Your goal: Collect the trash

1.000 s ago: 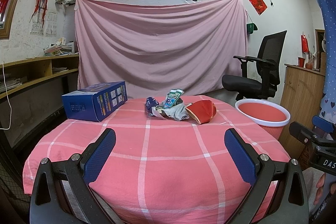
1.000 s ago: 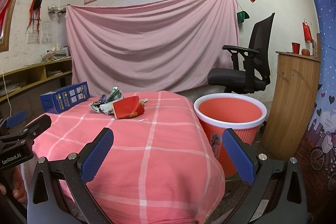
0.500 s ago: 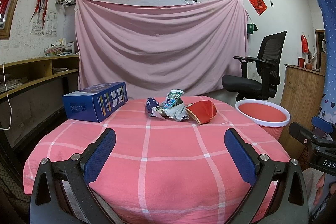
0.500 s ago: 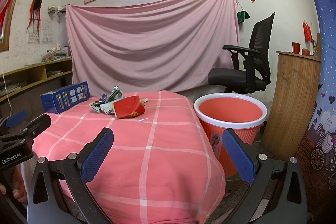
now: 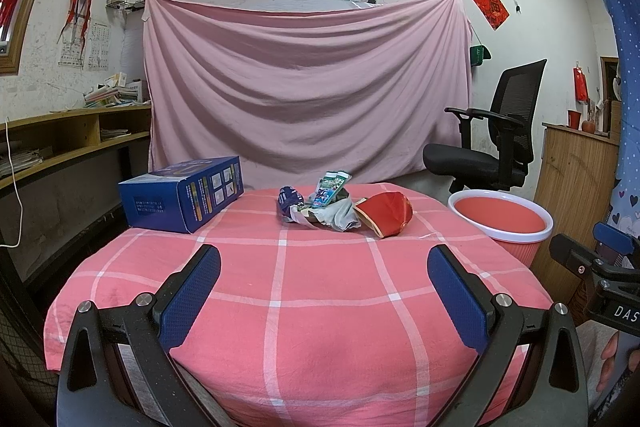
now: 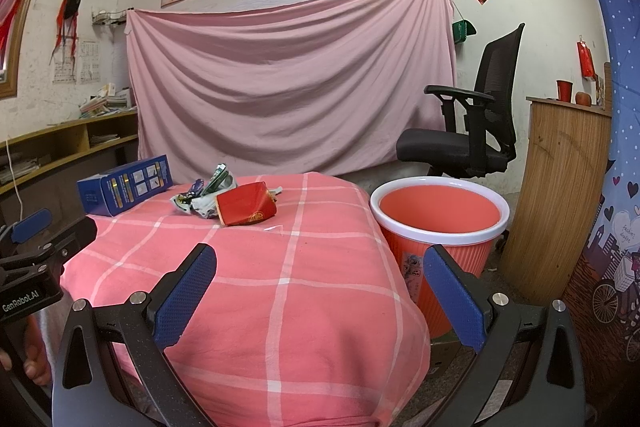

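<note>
A heap of trash (image 5: 322, 205) lies on the far half of a table covered in a pink checked cloth (image 5: 320, 291). Within the heap, a crumpled red packet (image 5: 386, 213) sits on the side nearest the bin, a dark blue wrapper (image 5: 289, 199) on the opposite side, and a green-and-white packet (image 5: 330, 185) stands up at the back, with grey crumpled paper between them. A blue box (image 5: 184, 193) rests on the table beyond the blue wrapper, apart from the heap. A red bin with a white rim (image 6: 440, 215) stands on the floor just beside the table's edge, on the red packet's side.

The left gripper (image 5: 324, 287) hangs over the near part of the table, well short of the trash, its jaws spread wide and holding nothing. The right gripper (image 6: 320, 289) is over the table's near corner next to the bin, likewise wide apart and empty.
</note>
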`<state>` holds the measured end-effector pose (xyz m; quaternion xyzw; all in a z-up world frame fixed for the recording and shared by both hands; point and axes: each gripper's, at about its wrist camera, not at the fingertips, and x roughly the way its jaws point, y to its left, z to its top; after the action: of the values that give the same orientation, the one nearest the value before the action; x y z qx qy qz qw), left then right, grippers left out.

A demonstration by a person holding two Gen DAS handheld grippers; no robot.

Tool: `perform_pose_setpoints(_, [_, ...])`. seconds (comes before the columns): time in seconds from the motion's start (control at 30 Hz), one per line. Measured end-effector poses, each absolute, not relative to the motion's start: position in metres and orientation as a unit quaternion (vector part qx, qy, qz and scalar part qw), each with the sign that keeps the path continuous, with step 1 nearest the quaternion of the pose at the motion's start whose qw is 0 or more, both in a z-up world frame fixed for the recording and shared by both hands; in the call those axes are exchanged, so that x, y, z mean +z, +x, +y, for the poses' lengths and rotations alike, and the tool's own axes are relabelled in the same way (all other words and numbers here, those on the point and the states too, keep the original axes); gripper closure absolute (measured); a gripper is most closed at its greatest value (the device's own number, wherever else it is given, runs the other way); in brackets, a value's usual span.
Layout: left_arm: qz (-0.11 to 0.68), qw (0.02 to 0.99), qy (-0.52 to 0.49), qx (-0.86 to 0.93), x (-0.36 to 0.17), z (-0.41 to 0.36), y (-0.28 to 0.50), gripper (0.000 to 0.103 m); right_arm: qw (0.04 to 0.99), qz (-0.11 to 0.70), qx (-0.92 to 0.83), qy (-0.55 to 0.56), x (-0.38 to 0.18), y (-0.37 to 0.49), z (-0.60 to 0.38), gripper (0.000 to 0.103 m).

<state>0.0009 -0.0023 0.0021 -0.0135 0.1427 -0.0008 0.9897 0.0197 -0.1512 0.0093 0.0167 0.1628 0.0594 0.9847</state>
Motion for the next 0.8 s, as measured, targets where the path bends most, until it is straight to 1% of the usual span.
perform_pose_setpoints(0.8, [0.141,0.99,-0.016,0.003,0.0052,-0.0011,0.0024,0.002,0.986,0.159,0.056,0.022,0.0097,0.019,-0.1525,0.0])
